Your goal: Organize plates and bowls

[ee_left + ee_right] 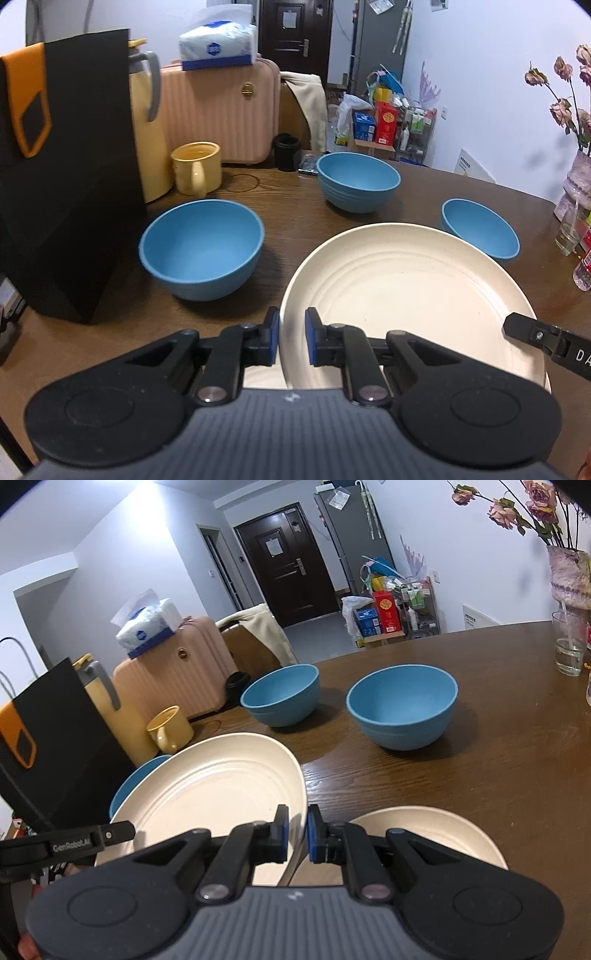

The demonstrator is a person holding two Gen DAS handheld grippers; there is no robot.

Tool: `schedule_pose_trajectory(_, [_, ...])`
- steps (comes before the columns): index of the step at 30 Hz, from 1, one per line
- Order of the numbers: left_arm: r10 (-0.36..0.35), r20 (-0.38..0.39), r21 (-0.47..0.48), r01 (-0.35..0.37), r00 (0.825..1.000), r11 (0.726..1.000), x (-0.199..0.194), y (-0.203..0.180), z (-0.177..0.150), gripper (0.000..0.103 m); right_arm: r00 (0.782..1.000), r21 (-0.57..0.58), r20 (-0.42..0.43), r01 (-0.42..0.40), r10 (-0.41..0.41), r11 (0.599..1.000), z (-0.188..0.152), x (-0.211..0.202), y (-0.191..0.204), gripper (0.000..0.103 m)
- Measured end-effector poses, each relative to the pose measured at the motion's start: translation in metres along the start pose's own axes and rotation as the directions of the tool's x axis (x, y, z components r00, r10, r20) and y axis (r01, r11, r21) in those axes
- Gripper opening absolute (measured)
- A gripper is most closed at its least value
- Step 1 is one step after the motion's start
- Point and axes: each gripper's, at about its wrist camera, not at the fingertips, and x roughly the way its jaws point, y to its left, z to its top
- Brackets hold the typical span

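A cream plate is held tilted above the brown table by both grippers. My left gripper is shut on its left rim, and a finger of the right gripper shows at the plate's far edge. In the right wrist view my right gripper is shut on the same plate at its right rim. A second cream plate lies flat on the table below it. Three blue bowls stand apart: one on the left, one at the back, one on the right.
A black paper bag, a yellow jug and a yellow mug stand at the left. A pink suitcase is behind them. A drinking glass and a vase of flowers stand at the table's right edge.
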Motion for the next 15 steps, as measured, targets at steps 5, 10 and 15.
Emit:
schedule_pose_trajectory(5, [0.009,0.013,-0.029,-0.008,1.0,1.0,-0.018,0.015,-0.013,0.014,1.0,-0.007,0.0,-0.023,0.023,1.0,-0.014,-0.011,0.011,0.01])
schedule_pose_trajectory(10, [0.034,0.031,-0.051,-0.032,0.999,0.998,-0.037,0.029,-0.027,0.014,0.999,-0.017,-0.01,-0.051,0.051,0.999,-0.028,-0.019,0.022,0.01])
schedule_pose_trajectory(15, [0.054,0.027,-0.064,-0.052,0.998,0.997,-0.048,0.044,-0.04,0.014,0.997,-0.024,-0.023,-0.073,0.073,0.997,-0.042,-0.023,0.034,0.01])
